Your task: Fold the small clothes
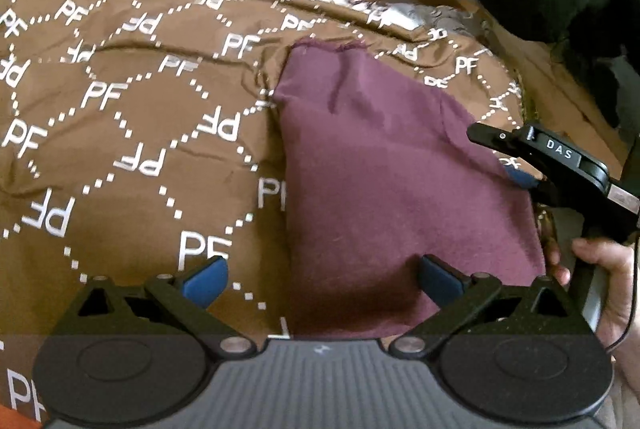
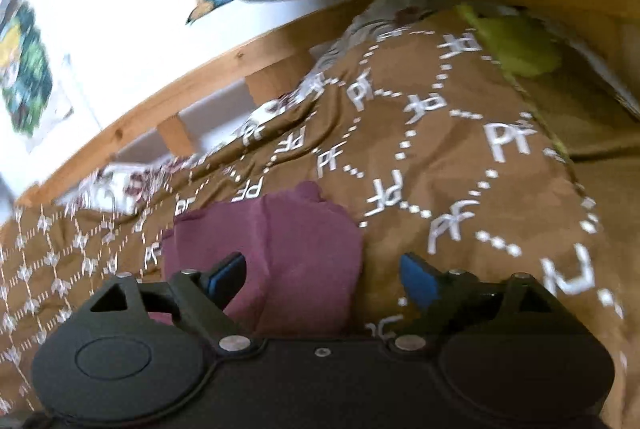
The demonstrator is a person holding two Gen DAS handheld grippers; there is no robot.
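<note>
both grippers, left [image 1: 322, 275] and right [image 2: 322, 277], had fingers apart, holding nothing; the cloth [image 1: 384, 169] between them could bunch if pinched unevenly.

The purple cloth [image 1: 400, 169] is soft and matt, a bit fuzzy, with a frayed edge at 12 o'clock. Under it, the brown blanket [image 1: 140, 101] is smooth cloth with a slight shine and white printed letters. The bed frame [image 2: 168, 97] at 10 o'clock is bare light wood with knots. The left gripper [image 1: 322, 279] is matt black plastic with blue rubbery pads [image 1: 206, 279] and shiny metal pins.
</note>
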